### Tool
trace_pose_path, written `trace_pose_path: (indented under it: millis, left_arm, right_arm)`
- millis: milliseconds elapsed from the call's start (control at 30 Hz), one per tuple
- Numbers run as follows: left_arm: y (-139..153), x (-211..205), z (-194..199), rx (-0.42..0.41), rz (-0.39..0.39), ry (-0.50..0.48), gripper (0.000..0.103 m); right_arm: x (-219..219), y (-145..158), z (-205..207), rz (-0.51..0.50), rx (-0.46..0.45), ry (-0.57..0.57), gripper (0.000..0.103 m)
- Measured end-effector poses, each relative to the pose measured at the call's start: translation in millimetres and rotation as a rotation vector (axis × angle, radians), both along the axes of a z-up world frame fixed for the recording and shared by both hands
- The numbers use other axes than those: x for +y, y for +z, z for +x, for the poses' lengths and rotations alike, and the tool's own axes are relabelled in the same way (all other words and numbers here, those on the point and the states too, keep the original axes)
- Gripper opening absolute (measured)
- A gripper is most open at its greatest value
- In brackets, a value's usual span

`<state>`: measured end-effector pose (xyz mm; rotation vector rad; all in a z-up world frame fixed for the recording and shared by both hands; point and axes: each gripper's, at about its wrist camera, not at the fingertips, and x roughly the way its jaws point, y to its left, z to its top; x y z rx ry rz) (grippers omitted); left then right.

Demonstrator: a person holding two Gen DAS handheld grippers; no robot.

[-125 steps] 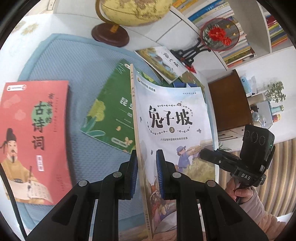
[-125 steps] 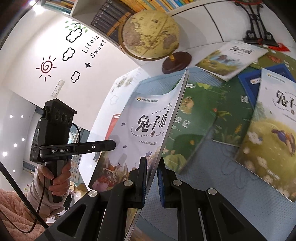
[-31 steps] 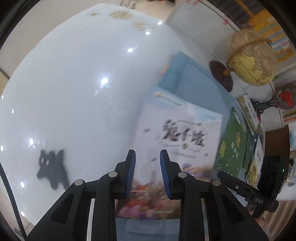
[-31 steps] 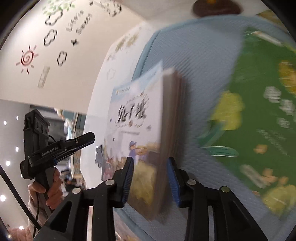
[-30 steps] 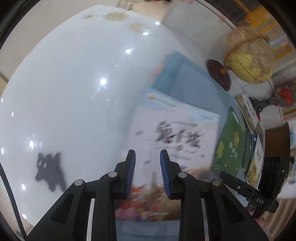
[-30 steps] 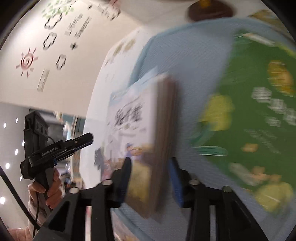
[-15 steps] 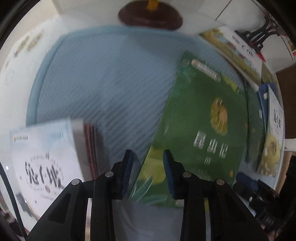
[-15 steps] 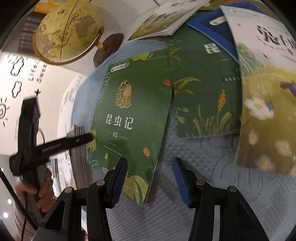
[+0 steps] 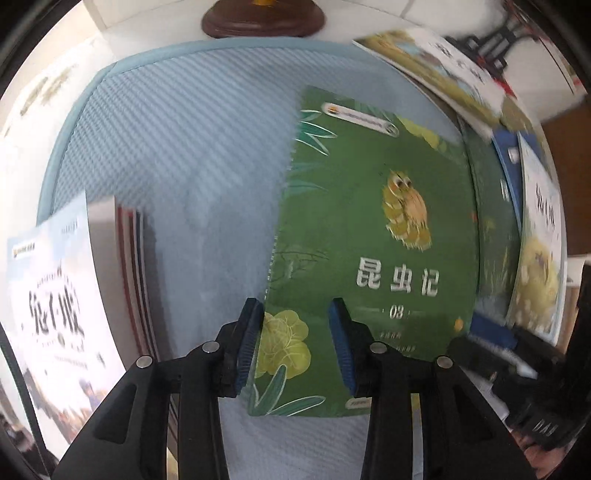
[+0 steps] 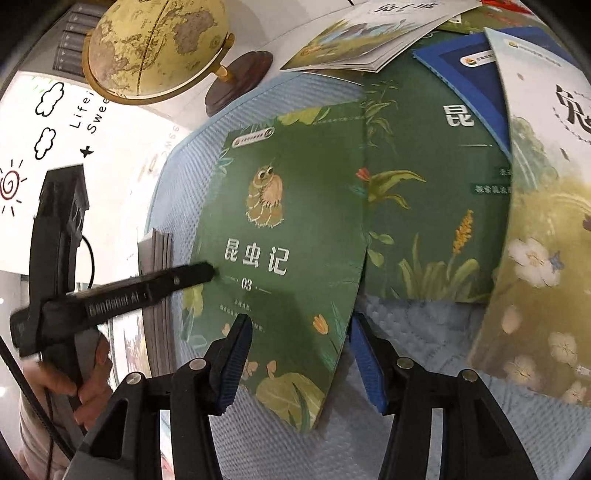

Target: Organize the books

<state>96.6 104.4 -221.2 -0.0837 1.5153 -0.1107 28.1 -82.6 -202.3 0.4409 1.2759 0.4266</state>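
A green book marked 03 (image 9: 373, 236) lies flat on the blue mat (image 9: 192, 155); it also shows in the right wrist view (image 10: 280, 236). My left gripper (image 9: 295, 328) is open and empty, hovering over the book's lower left corner. My right gripper (image 10: 301, 354) is open and empty over the book's lower right corner. A stack of books topped by a white-covered book (image 9: 51, 306) lies at the mat's left edge. In the right wrist view the left gripper's finger (image 10: 177, 280) reaches the green book's left edge beside the stack (image 10: 159, 295).
A second green book (image 10: 436, 192), a blue book (image 10: 465, 74) and white-covered books (image 10: 543, 221) overlap to the right. Another thin book (image 10: 369, 33) lies at the back. A globe (image 10: 155, 44) on a dark wooden base (image 9: 262, 20) stands behind the mat.
Both grippers let go of the white book, which now tops the stack at the left. Both have swung right to the green book, and their jaws have opened wider.
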Motion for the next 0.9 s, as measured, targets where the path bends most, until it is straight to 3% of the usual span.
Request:
trace_pose_path:
  millis: [100, 267, 400, 433, 467, 533, 600, 900]
  left_arm:
    - [-1, -7, -24, 0.018, -0.015, 0.002, 0.035]
    - [-4, -17, -95, 0.043, -0.086, 0.001, 0.034]
    - [-12, -3, -144, 0.079, -0.283, 0.039, 0.031]
    - [-18, 4, -151, 0.102, -0.327, 0.060, 0.027]
    - [-20, 9, -154, 0.096, -0.357, 0.071, 0.022]
    - [-23, 13, -152, 0.103, -0.377, 0.065, 0.019]
    - [-24, 14, -139, 0.109, -0.402, 0.053, 0.018]
    - [-24, 26, -102, 0.132, -0.487, 0.060, 0.018]
  right_arm:
    - [-4, -1, -8, -0.020, 0.005, 0.023, 0.055]
    - [-9, -5, -42, -0.031, 0.060, 0.111, 0.055]
    - [-35, -20, -75, 0.083, 0.152, 0.178, 0.054]
    - [-43, -24, -80, 0.105, 0.164, 0.184, 0.050]
    - [-49, -26, -82, 0.125, 0.163, 0.188, 0.049]
    - [-57, -31, -81, 0.147, 0.156, 0.192, 0.036]
    - [-59, -36, -75, 0.171, 0.158, 0.189, 0.030]
    - [-67, -36, -72, 0.198, 0.157, 0.231, 0.029]
